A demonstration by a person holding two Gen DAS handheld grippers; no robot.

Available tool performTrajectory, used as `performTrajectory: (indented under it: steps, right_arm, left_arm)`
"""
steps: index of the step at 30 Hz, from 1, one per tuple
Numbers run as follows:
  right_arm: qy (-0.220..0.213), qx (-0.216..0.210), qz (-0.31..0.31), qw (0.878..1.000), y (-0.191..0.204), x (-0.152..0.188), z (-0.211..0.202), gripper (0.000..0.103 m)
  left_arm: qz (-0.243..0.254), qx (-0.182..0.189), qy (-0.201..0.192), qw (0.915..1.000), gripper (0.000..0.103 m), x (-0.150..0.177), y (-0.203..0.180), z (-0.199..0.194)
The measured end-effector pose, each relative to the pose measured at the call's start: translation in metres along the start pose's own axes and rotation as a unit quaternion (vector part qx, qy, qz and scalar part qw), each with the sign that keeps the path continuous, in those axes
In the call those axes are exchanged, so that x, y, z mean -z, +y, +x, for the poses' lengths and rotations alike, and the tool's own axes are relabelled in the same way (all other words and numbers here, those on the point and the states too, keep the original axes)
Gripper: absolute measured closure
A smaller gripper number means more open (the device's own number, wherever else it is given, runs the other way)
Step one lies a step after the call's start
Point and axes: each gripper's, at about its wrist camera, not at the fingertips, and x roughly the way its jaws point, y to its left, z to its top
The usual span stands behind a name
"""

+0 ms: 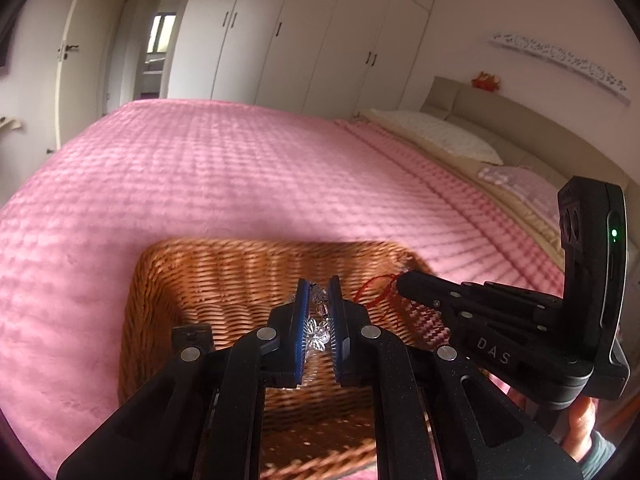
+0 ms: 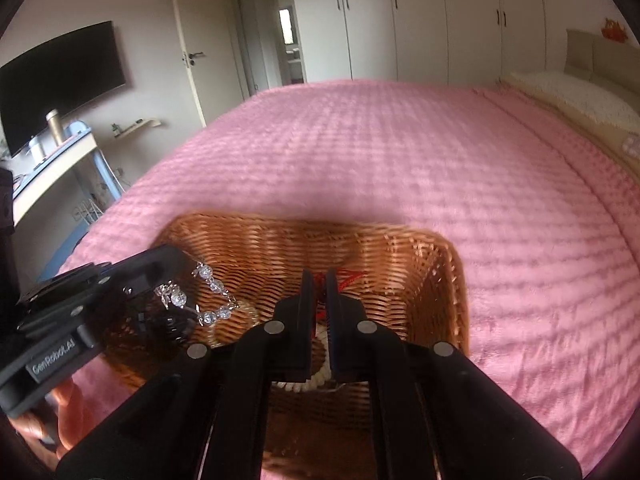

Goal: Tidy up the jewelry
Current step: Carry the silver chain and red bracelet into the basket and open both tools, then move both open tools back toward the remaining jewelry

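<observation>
A brown wicker basket sits on the pink bedspread; it also shows in the right wrist view. My left gripper is shut on a clear crystal necklace over the basket; the necklace hangs from it in the right wrist view. My right gripper is shut on a red cord bracelet above the basket. The red cord also shows at the right gripper's tip in the left wrist view. A white bead piece lies on the basket floor.
The pink bedspread spreads all round the basket. Pillows and a headboard lie at the right. White wardrobes stand behind. A desk with a TV is at the left in the right wrist view.
</observation>
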Motion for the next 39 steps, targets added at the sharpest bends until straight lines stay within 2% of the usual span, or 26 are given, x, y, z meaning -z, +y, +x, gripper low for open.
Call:
performTrajectory:
  steps: [4,6,7,8,9,11,13,19,25,32,36,39]
  right_arm:
    - [0.014,-0.022,0.006,1.000,-0.002,0.006,0.014,0.097]
    - [0.029,-0.028,0.006,0.999,-0.001,0.007,0.017,0.090]
    - [0.033,-0.028,0.008,0.999,0.000,0.007,0.017,0.077]
    - [0.028,-0.029,0.013,0.999,-0.001,0.008,0.013,0.061]
    - [0.023,-0.032,0.017,0.999,-0.002,0.008,0.009,0.056]
    - [0.014,-0.042,0.022,0.999,-0.003,0.008,-0.002,0.055]
    - [0.005,-0.044,0.025,0.999,-0.004,0.008,-0.016,0.055]
    - [-0.010,-0.044,0.019,0.999,0.000,0.018,-0.059,0.054]
    - [-0.043,-0.044,0.015,0.998,0.008,0.039,-0.110,0.050]
    - [-0.054,-0.008,0.006,0.998,0.011,0.086,-0.140,0.049]
    - [-0.036,0.001,0.023,0.999,0.001,0.105,-0.130,0.049]
    - [-0.020,0.019,0.026,0.999,-0.006,0.116,-0.117,0.049]
  left_arm:
    - [0.003,-0.007,0.009,0.9999,0.095,0.004,0.006,0.009]
    - [-0.002,-0.004,0.013,0.9999,0.091,0.005,0.007,0.009]
    - [-0.007,0.001,0.018,0.9998,0.077,0.005,0.009,0.008]
    - [-0.011,0.009,0.021,0.9997,0.073,0.004,0.010,0.007]
    - [-0.014,0.015,0.017,0.9996,0.071,0.004,0.009,0.003]
    - [-0.008,0.014,0.008,0.9998,0.069,0.002,0.007,-0.006]
    - [-0.006,0.019,-0.002,0.9998,0.061,0.001,0.005,-0.018]
    - [-0.006,0.030,-0.039,0.9988,0.060,0.004,-0.001,-0.070]
    - [-0.009,0.022,-0.060,0.9980,0.058,0.023,-0.001,-0.120]
    - [-0.025,-0.006,-0.050,0.9984,0.057,0.068,0.007,-0.154]
    - [-0.035,-0.025,-0.025,0.9987,0.057,0.091,0.013,-0.146]
    - [-0.026,-0.052,-0.004,0.9983,0.057,0.106,0.013,-0.132]
